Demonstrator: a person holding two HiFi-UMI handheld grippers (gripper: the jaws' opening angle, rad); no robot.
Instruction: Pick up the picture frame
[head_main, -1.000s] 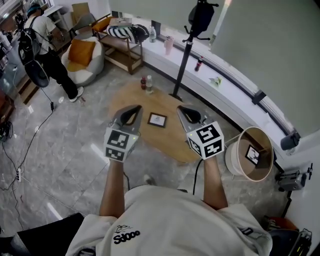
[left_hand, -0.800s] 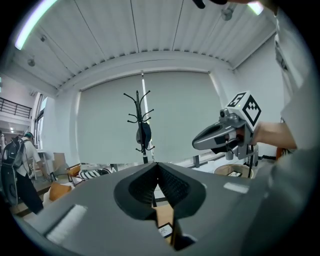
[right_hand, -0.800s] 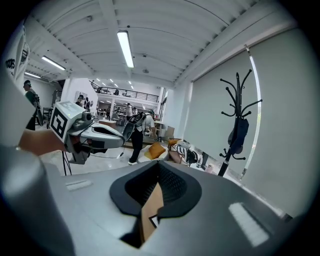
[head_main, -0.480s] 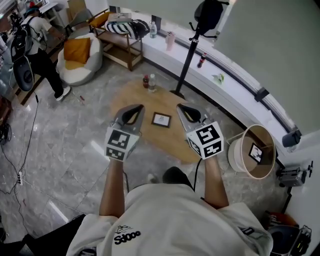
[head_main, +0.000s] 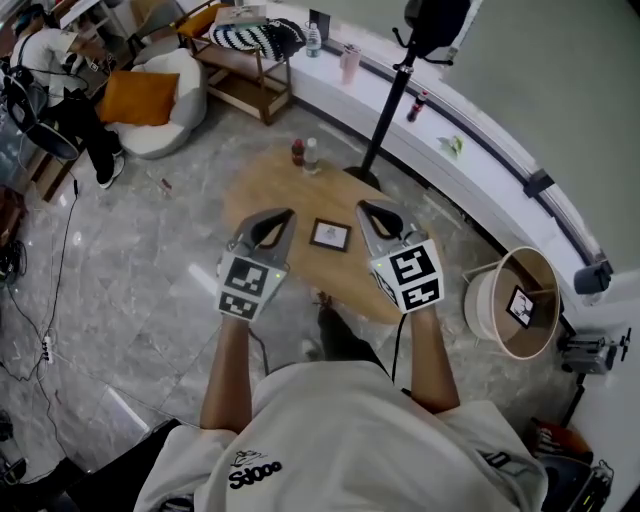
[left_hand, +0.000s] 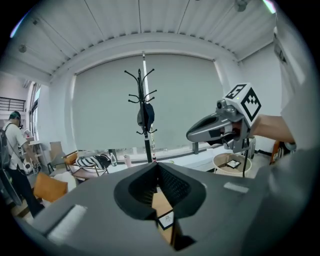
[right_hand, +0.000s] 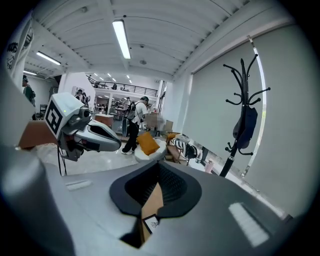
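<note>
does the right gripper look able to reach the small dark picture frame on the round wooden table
Probably yes: the right gripper hangs near the small dark picture frame, which lies flat on the round wooden table with nothing between them. Its jaws are shut, so they must open first.

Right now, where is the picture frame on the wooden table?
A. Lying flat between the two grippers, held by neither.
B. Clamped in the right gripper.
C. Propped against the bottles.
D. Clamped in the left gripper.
A: in the head view the picture frame lies flat on the wooden table, between the left gripper and the right gripper, both shut and empty.
</note>
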